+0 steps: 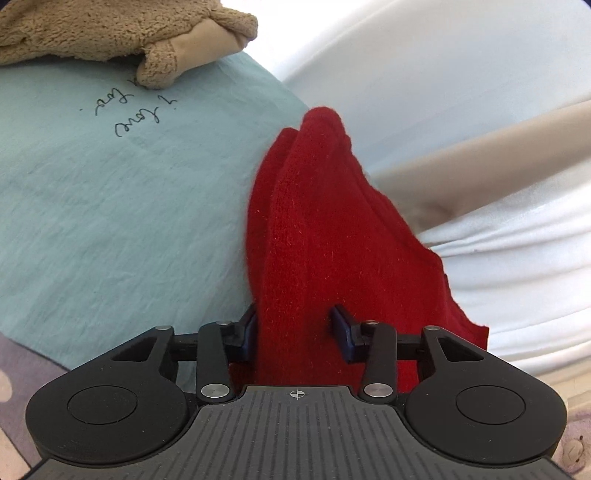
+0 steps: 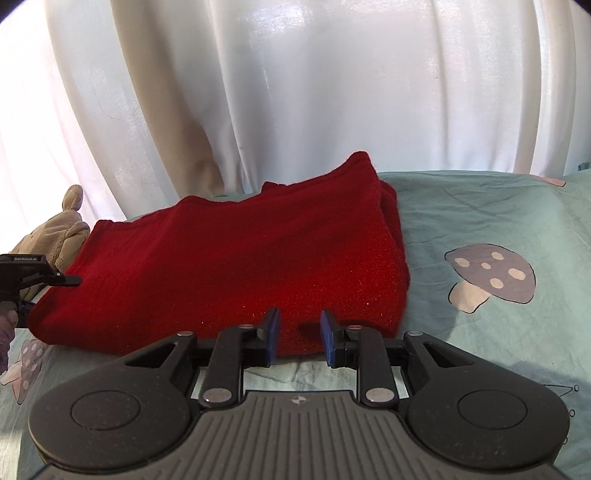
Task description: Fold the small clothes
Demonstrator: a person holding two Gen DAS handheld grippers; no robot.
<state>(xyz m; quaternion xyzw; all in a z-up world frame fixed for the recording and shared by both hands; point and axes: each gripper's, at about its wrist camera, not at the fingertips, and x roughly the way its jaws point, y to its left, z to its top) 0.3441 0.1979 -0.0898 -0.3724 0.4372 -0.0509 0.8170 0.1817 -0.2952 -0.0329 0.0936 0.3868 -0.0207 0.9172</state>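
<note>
One red cloth (image 2: 236, 266) lies folded on the green sheet (image 2: 480, 221), beside one plush toy (image 1: 122, 33). Left tongs (image 1: 295, 328) stand apart around its edge; right tongs (image 2: 297, 334) apart, holding nothing

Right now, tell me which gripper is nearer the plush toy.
Left. The left gripper is at the red garment's end beside the plush toy; the right gripper sits at the garment's near edge, further from the toy.
</note>
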